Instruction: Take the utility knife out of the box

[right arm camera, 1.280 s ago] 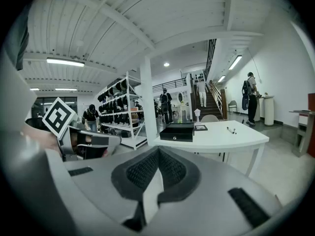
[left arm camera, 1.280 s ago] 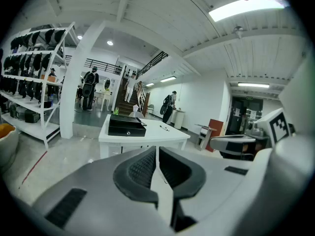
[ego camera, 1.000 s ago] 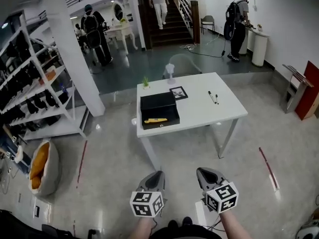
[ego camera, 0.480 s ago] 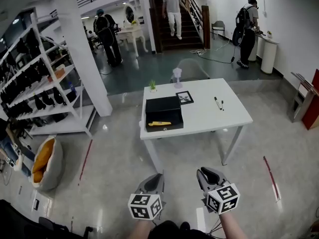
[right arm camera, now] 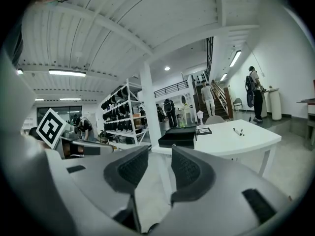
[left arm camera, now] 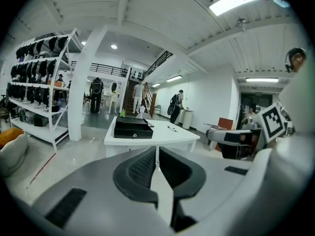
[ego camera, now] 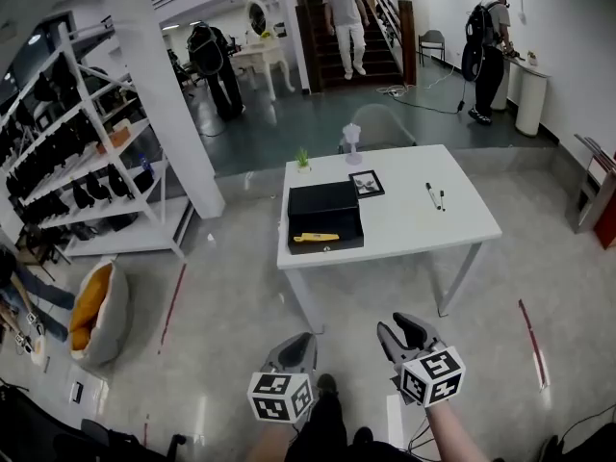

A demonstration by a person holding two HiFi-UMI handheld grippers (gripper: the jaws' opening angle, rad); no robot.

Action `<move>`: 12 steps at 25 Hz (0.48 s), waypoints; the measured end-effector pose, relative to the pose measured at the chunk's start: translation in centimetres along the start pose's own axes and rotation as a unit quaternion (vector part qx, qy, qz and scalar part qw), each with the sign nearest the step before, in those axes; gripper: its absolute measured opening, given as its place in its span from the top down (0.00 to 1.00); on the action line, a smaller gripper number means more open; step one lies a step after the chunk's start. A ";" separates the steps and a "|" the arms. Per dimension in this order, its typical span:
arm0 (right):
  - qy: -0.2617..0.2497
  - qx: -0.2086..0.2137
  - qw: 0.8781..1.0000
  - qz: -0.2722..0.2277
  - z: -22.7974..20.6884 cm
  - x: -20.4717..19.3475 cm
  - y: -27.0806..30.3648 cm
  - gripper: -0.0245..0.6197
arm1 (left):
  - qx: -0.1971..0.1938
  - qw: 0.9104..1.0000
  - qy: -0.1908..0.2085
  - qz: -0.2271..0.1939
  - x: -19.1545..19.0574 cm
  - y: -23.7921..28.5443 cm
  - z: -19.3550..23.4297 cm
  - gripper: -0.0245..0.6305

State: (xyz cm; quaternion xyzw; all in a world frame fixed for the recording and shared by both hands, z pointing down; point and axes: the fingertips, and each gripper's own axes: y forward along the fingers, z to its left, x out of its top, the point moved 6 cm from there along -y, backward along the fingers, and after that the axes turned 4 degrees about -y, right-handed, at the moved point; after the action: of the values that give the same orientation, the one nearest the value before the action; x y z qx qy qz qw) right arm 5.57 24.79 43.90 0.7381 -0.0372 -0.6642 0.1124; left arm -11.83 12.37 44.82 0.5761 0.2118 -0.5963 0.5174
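Observation:
A black box (ego camera: pixel 325 215) lies on the left part of a white table (ego camera: pixel 414 229), with a yellow utility knife (ego camera: pixel 315 238) in its open front section. Both grippers are held over the floor, well short of the table. The left gripper (ego camera: pixel 302 341) is shut, its pads meeting at the tips with nothing between them (left arm camera: pixel 156 154). The right gripper (ego camera: pixel 399 325) is open; its jaws have just been opening and the gap (right arm camera: pixel 160 154) holds nothing. Both gripper views show the box (left arm camera: pixel 133 128) (right arm camera: pixel 178 137) far ahead.
Two pens (ego camera: pixel 435 195), a framed picture (ego camera: pixel 367 183) and a small plant (ego camera: pixel 303 158) also lie on the table. A chair (ego camera: pixel 380 123) stands behind it. A white pillar (ego camera: pixel 164 94), shelving (ego camera: pixel 87 162) and a beanbag (ego camera: pixel 91 311) are at left. People stand at the back.
The right gripper's jaws have spread apart. The table sits slightly lower and larger in the head view. The person on the stairs has come further down.

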 end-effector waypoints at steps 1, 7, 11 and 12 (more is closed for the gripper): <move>-0.001 0.001 1.000 0.000 -0.2 0.1 0.8 0.75 | 0.000 1.000 0.000 0.000 0.2 0.6 0.5 0.93; -0.014 0.005 1.000 0.001 -1.5 1.8 6.3 0.73 | -0.003 1.000 -0.014 -0.002 2.2 4.8 4.5 0.93; -0.022 0.001 1.000 0.000 -3.1 3.3 11.1 0.73 | -0.010 1.000 -0.025 0.000 4.2 8.5 7.9 0.93; -0.024 0.000 1.000 -0.001 -3.5 3.7 12.3 0.73 | -0.011 1.000 -0.025 0.000 4.8 9.4 8.8 0.93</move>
State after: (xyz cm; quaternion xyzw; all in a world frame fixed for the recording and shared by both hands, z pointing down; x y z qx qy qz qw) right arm 10.60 12.43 43.24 0.7220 -0.0392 -0.6819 0.1107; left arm -6.91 -0.38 45.90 0.5553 0.2051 -0.6080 0.5291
